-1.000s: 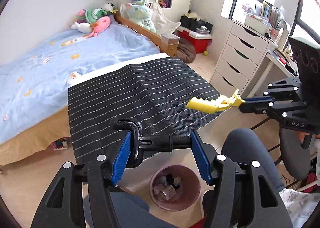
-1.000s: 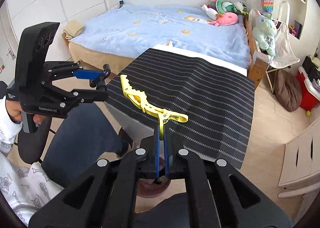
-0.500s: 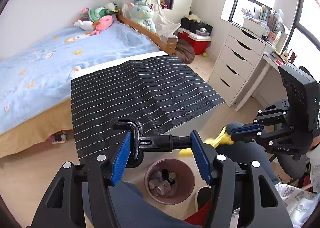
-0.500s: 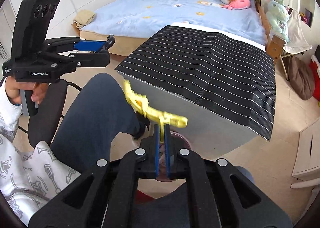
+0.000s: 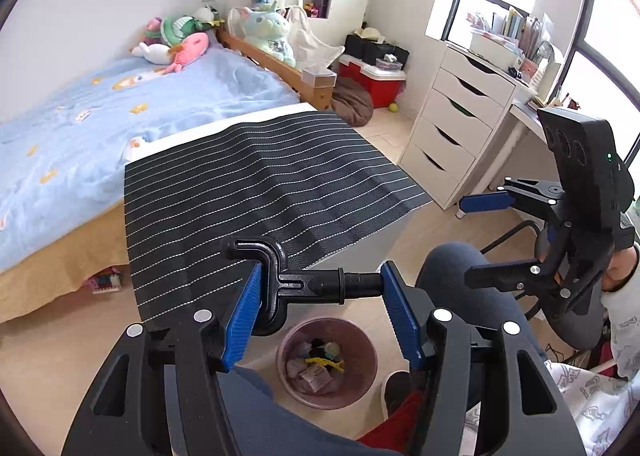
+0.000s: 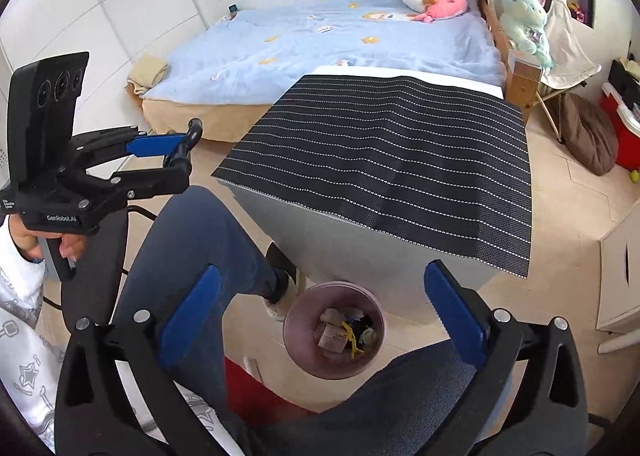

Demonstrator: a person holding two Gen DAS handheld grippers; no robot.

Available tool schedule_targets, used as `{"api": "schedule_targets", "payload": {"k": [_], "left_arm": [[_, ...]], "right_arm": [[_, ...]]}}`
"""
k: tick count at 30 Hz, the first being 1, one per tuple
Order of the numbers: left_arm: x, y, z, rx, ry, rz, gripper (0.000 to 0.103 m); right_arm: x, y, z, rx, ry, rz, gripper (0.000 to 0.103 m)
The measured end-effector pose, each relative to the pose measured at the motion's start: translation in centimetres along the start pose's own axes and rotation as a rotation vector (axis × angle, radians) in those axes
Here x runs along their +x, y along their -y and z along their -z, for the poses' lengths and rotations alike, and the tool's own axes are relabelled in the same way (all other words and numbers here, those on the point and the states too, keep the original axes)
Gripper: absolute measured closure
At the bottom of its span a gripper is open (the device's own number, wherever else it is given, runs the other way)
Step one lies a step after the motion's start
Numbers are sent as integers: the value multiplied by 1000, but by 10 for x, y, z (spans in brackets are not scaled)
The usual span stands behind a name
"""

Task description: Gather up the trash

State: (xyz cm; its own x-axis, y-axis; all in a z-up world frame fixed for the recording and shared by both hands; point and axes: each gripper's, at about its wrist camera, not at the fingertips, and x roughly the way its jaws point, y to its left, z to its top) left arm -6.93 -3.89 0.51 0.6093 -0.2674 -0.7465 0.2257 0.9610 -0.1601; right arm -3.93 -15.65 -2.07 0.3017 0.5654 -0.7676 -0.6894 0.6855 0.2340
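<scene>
Right tongs (image 6: 320, 310): jaws now wide apart, nothing between them. Half a second ago they were pinched on the yellow clip; that clip (image 6: 349, 336) now lies in the pink bin (image 6: 298, 348) directly below, on top of the wrappers and small carton already there. I read this as a completed drop: one item disposed of.

Left tongs (image 5: 320, 310): clamped on the black hook-shaped tool (image 5: 280, 280), blue pads bearing on its bent end and on the tip of its shaft. No change in this grip across the last second. From the left wrist view the bin (image 5: 362, 384) sits just under the held tool, between my knees, so the release point looks close. My judgement: this is the next piece to drop.

Beyond the bin, the counter (image 5: 372, 248) with its striped black mat (image 6: 400, 160) shows nothing lying on it from either view. If so, the tool in the left tongs is the last item I can account for.

Farther back: the bed (image 6: 320, 40) with soft toys; I cannot make out any trash there.
</scene>
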Motion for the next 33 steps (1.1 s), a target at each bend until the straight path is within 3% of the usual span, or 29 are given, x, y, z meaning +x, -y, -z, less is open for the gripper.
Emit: {"api": "schedule_targets", "payload": {"k": [16, 25, 27, 28, 29, 33], "left_arm": [[8, 25, 5, 54, -33, 53, 45], [8, 37, 4, 93, -42, 75, 44], [9, 36, 3, 87, -45, 80, 39], [9, 35, 3, 80, -41, 80, 23], [8, 34, 3, 69, -32, 82, 14], [11, 27, 4, 43, -38, 68, 11]], "right_arm": [[-19, 15, -8, 61, 62, 71, 3], [-26, 22, -8, 84, 78, 67, 3], [-26, 22, -9, 85, 79, 65, 3], [-26, 22, -9, 86, 79, 65, 3], [-27, 22, -8, 87, 81, 63, 3], [-27, 22, -9, 90, 83, 59, 3]]}}
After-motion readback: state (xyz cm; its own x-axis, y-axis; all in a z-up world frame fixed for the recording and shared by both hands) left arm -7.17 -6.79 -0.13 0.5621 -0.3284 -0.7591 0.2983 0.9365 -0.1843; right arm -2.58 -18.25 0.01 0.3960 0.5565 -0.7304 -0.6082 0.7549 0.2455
